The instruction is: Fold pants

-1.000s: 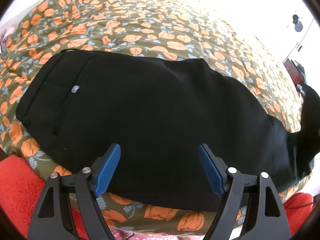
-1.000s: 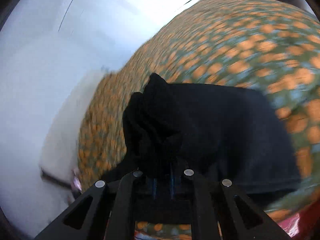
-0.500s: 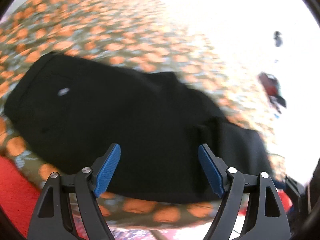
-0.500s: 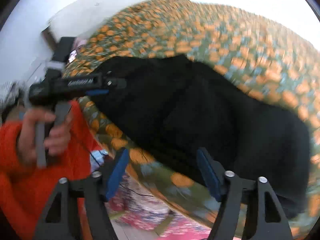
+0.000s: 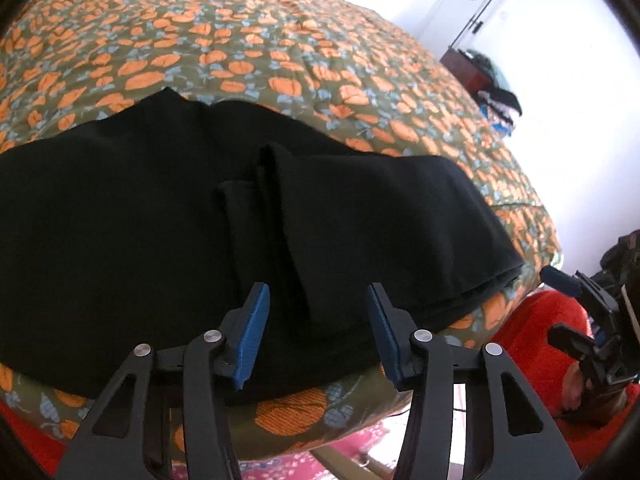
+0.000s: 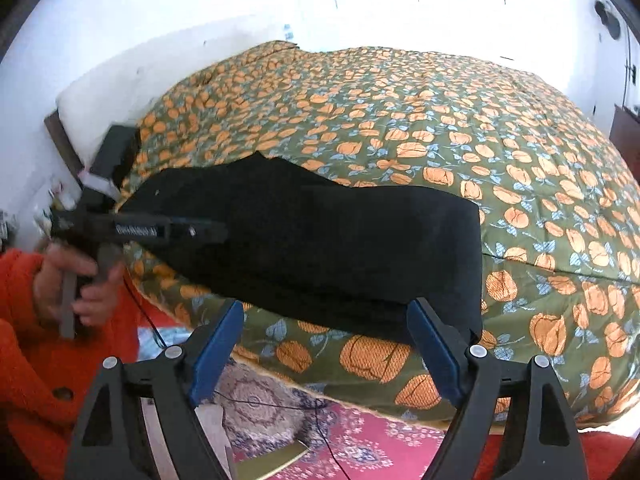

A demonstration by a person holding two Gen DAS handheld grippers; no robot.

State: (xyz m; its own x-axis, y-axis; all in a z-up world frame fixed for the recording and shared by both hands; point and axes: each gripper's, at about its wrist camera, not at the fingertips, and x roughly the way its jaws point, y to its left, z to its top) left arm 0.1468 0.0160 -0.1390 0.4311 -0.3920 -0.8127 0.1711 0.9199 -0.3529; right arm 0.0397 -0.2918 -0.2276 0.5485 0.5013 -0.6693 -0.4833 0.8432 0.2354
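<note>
The black pants (image 5: 168, 216) lie folded over on the bed near its front edge, with the leg ends laid across the middle (image 5: 264, 184). They also show in the right wrist view (image 6: 320, 236). My left gripper (image 5: 318, 322) is open and empty, just above the pants' near edge. My right gripper (image 6: 326, 338) is open and empty, held back from the bed's edge near the fold end of the pants. The left gripper (image 6: 204, 232) shows from the side in the right wrist view, over the pants' left part.
The bed has an olive quilt with orange flowers (image 6: 400, 128). A pink patterned rug (image 6: 360, 440) lies on the floor below. A dark cabinet with piled clothes (image 5: 492, 92) stands by a white door at the far right. The person wears an orange sweater (image 6: 24, 344).
My right gripper has let go of the pant legs, opened and drawn back from the bed. The legs now lie folded over the upper part. My left gripper has shifted right along the pants.
</note>
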